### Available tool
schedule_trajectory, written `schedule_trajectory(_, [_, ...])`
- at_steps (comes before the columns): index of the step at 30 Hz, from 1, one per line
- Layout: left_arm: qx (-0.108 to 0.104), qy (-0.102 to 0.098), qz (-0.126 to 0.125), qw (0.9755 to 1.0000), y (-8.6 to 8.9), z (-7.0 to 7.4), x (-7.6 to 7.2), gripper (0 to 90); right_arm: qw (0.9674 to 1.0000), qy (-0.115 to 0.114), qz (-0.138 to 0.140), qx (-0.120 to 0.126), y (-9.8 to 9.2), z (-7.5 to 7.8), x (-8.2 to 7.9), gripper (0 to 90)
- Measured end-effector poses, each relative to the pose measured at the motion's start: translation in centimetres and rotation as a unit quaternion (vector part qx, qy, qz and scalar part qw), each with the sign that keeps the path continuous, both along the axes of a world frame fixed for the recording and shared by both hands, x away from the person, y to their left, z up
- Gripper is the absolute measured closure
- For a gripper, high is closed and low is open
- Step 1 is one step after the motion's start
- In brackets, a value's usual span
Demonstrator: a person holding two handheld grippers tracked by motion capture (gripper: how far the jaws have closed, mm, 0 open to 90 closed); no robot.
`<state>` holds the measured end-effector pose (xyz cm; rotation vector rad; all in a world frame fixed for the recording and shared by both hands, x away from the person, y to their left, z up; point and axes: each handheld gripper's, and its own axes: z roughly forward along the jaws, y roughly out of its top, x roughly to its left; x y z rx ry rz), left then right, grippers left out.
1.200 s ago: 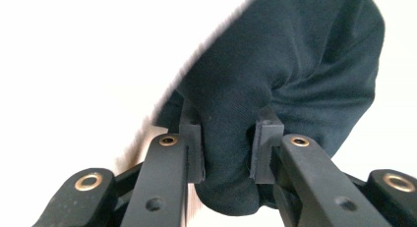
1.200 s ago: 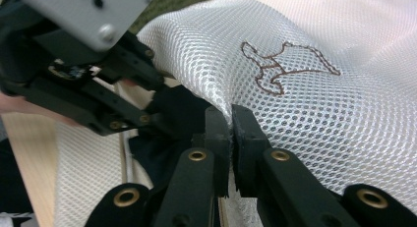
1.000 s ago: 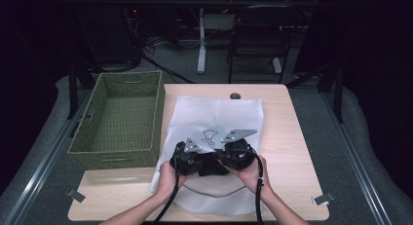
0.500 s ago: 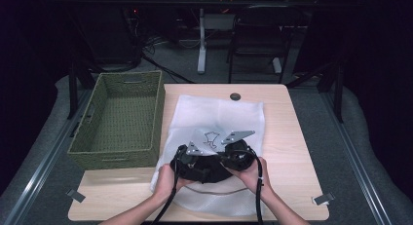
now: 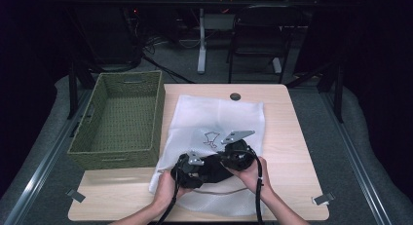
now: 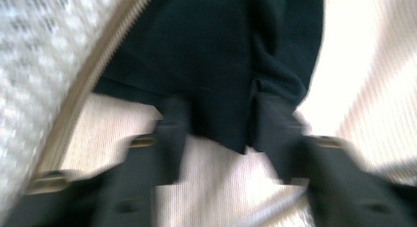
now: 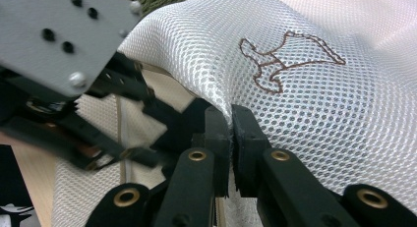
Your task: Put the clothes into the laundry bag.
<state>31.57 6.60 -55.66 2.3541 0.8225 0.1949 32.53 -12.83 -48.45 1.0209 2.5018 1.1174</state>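
A white mesh laundry bag (image 5: 219,118) with a brown embroidered figure (image 7: 290,57) lies flat on the wooden table. A black cloth (image 5: 214,169) sits at the bag's near end, between the two hands. My right gripper (image 7: 230,131) is shut on a fold of the mesh and lifts it. My left gripper (image 6: 221,124) points into the bag beside its beige zipper (image 6: 93,74). Its jaws have just been closing, and the black cloth (image 6: 216,55) fills the gap between their tips. That view is blurred. In the high view the left gripper (image 5: 187,169) and the right gripper (image 5: 234,157) stand close together.
A green woven basket (image 5: 119,118) stands on the table's left side, touching the bag's left edge. A small dark round cap (image 5: 235,96) lies at the table's far edge. Bare wood runs along the right side and near the front edge.
Both hands stay at the bag's near end. The left gripper has shifted slightly toward the person, and the black cloth between the grippers shows more.
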Motion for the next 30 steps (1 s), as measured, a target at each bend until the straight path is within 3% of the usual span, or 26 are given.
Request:
schedule_trajectory(2, [0.004, -0.007, -0.001, 1.0000, -0.3, -0.3, 0.2, 75.7, 1.0000, 0.001, 0.001, 0.001, 0.1, 0.0, 0.0, 87.2])
schedule_trajectory(4, [0.003, -0.015, 0.001, 0.9999, -0.6, -0.5, 0.6, 79.0, 1.0000, 0.001, 0.003, 0.004, 0.1, 0.2, 0.0, 87.3])
schedule_trajectory(7, [-0.018, -0.039, 0.023, 0.9988, -1.2, 0.0, 1.2, 80.1, 0.9999, 0.000, 0.004, 0.014, 0.1, 0.6, -0.1, 87.3])
schedule_trajectory(10, [-0.055, -0.043, 0.051, 0.9963, -1.7, 0.5, 2.0, 79.9, 0.9995, -0.003, 0.001, 0.030, -0.1, 1.2, -0.2, 87.3])
schedule_trajectory(14, [-0.047, -0.043, 0.050, 0.9967, -2.1, -0.1, 2.4, 78.1, 0.9993, 0.015, -0.011, 0.031, -0.5, 0.7, 0.1, 87.1])
schedule_trajectory(17, [-0.044, -0.035, 0.045, 0.9974, -1.8, -0.3, 2.5, 72.8, 0.9992, 0.026, -0.015, 0.026, -0.6, 0.1, 0.2, 86.9])
schedule_trajectory(25, [-0.046, -0.017, 0.028, 0.9984, -0.7, -0.1, 1.7, 46.1, 0.9988, 0.040, -0.010, 0.028, -0.5, -0.2, 0.4, 86.5])
schedule_trajectory(30, [-0.033, -0.015, 0.024, 0.9991, -1.5, -0.6, 1.2, 43.5, 0.9990, 0.035, -0.017, 0.023, -0.5, -0.2, 0.3, 84.9])
